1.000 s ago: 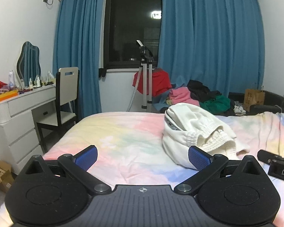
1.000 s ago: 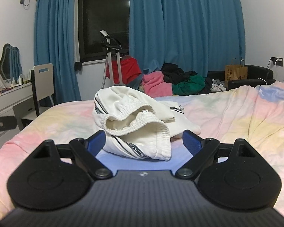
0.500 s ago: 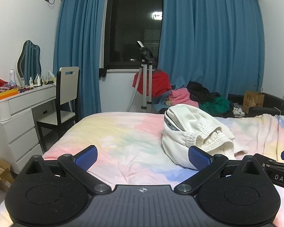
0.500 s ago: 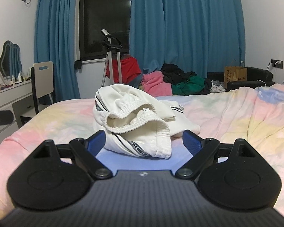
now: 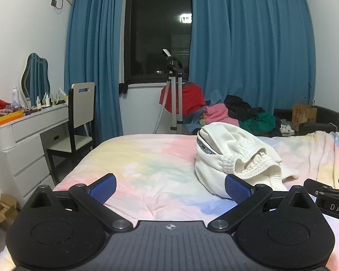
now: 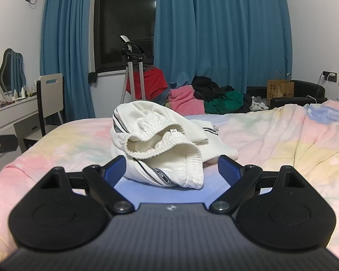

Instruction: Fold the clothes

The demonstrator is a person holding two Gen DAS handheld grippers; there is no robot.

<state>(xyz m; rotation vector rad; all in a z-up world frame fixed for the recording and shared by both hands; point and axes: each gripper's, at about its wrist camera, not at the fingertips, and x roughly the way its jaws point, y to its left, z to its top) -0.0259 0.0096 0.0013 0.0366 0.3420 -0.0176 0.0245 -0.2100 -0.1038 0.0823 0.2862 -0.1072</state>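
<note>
In the left wrist view, the left gripper (image 5: 169, 186) hangs low over the bed (image 5: 147, 164) with its blue-padded fingers spread wide and nothing between them. The white garment (image 5: 235, 155) lies in a crumpled heap on the pastel sheet, ahead and to the right of this gripper; the right-hand pad overlaps it in the picture, but I judge it apart from the cloth, not touching. At the far right edge a piece of the right gripper (image 5: 327, 194) pokes in, too little to read its opening from here. This view alone shows the white desk (image 5: 34, 124) with bottles and a mirror, and the chair (image 5: 81, 113) beside it.

In the right wrist view, the right gripper (image 6: 171, 169) faces the heap head on, fingers wide apart and empty, the garment sitting just beyond them. Here the ribbed elastic opening gapes toward the camera, a black printed band runs along the edge, and a flatter part of the cloth spreads behind to the right, which the left view hardly shows. It may be trousers, though the bunching makes that uncertain.

As for progress, folding looks not yet begun: the garment is unspread, no flat layers or neat edges show. Left to do, by my judgement: take hold, spread it flat, then fold.
</note>
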